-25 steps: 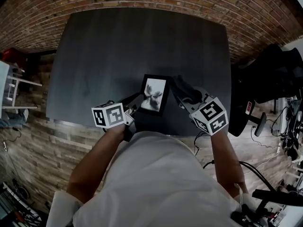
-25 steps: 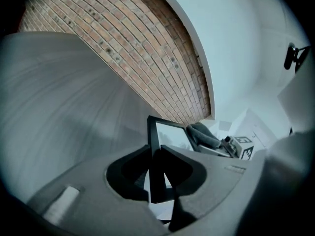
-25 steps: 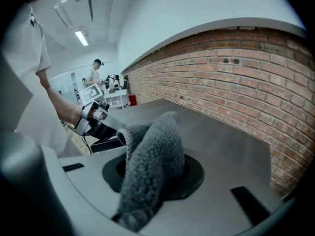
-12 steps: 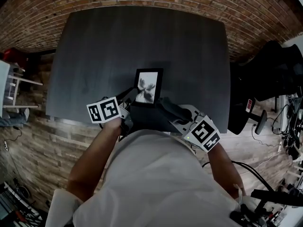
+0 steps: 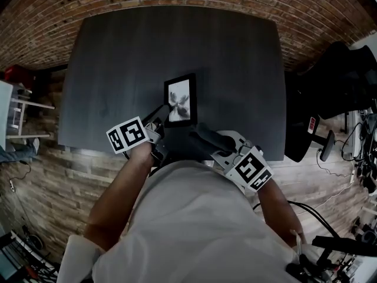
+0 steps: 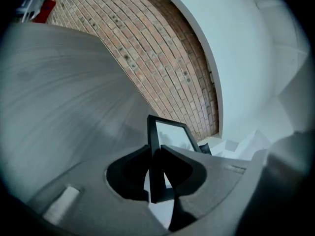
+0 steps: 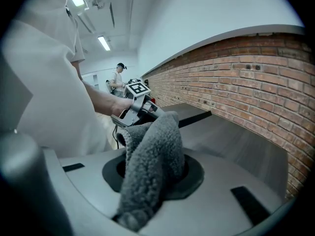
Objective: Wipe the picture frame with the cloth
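The left gripper (image 5: 158,120) sits at the lower left corner of the picture frame (image 5: 179,100), and its marker cube is further out to the left. Its jaws are closed on the frame's left edge. In the left gripper view the black moulding (image 6: 153,132) stands edge-on, pinched between the two pads of the left gripper (image 6: 156,154), and the glass slants away to the right. The frame itself is held over the near middle of the dark table (image 5: 147,52), its picture side turned up towards the person. No view settles whether its lower edge rests on the tabletop.

Just below and right of the frame's lower right corner is the right gripper (image 5: 206,140). In its own view the right gripper (image 7: 153,170) has its jaws clamped on a grey fluffy cloth (image 7: 152,149). The cloth is bunched between them and bulges out in front. From the head view the cloth (image 5: 203,139) lies close to the frame but apart from the glass.
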`<state>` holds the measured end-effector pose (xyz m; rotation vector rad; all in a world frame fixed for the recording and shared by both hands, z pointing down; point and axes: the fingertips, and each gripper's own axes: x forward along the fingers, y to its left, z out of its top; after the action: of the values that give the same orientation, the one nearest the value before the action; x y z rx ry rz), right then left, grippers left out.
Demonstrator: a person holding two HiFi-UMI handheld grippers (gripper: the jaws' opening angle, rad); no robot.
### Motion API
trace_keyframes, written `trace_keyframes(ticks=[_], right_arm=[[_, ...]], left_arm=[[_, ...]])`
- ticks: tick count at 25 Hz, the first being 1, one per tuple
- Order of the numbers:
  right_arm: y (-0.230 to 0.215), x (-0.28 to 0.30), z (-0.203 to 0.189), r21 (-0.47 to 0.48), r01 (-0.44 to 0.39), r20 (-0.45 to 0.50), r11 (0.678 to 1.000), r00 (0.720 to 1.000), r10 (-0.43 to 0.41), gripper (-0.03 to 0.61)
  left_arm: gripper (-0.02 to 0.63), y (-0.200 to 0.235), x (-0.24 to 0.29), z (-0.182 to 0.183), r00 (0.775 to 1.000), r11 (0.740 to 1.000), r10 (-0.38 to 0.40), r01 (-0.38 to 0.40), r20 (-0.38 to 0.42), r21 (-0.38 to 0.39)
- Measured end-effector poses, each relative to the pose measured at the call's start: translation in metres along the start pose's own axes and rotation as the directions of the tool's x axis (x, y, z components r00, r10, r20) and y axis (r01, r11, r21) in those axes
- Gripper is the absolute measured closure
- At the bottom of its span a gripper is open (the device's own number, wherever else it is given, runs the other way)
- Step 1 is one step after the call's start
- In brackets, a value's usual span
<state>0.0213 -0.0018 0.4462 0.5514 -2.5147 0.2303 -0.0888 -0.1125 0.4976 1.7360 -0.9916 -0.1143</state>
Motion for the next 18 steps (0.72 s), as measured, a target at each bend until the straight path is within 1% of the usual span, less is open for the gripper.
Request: trace_keyframes(ticks=[5, 10, 13, 14, 16, 18], right_arm=[[0.006, 0.012, -0.010, -0.023, -0.018, -0.023, 1.000, 1.000, 0.017, 0.494], [0.012, 0.026, -0.025, -0.023, -0.078, -0.062, 0.997, 0.995, 0.077, 0.494], [0.011, 0.028, -0.040, -0.016, -0.112, -0.110, 0.994, 0.988, 0.110, 0.494], [0.005, 0.026, -0.047, -0.006, -0.106, -0.126, 0.994, 0.987, 0.104, 0.494], [-0.017, 0.018, -0.057, 0.026, -0.064, -0.139, 0.998, 0.988, 0.067, 0.494], [-0.045, 0.009, -0.060, 0.067, -0.010, -0.120, 0.998, 0.993, 0.018, 0.494]], left_arm=[[0.537, -0.013, 0.003, -0.012, 0.999, 0.998, -0.038, 0.038, -0.009, -0.051], [0.537, -0.029, 0.005, -0.014, 0.998, 0.996, -0.068, 0.067, -0.011, -0.051], [0.537, -0.032, 0.003, -0.011, 0.998, 0.997, -0.068, 0.068, -0.012, -0.020], [0.537, -0.033, 0.002, -0.009, 0.997, 0.997, -0.072, 0.072, -0.016, -0.006], [0.537, -0.035, -0.002, -0.007, 0.995, 0.995, -0.092, 0.093, -0.039, 0.018], [0.537, -0.040, -0.006, -0.007, 0.990, 0.992, -0.122, 0.125, -0.073, 0.032]])
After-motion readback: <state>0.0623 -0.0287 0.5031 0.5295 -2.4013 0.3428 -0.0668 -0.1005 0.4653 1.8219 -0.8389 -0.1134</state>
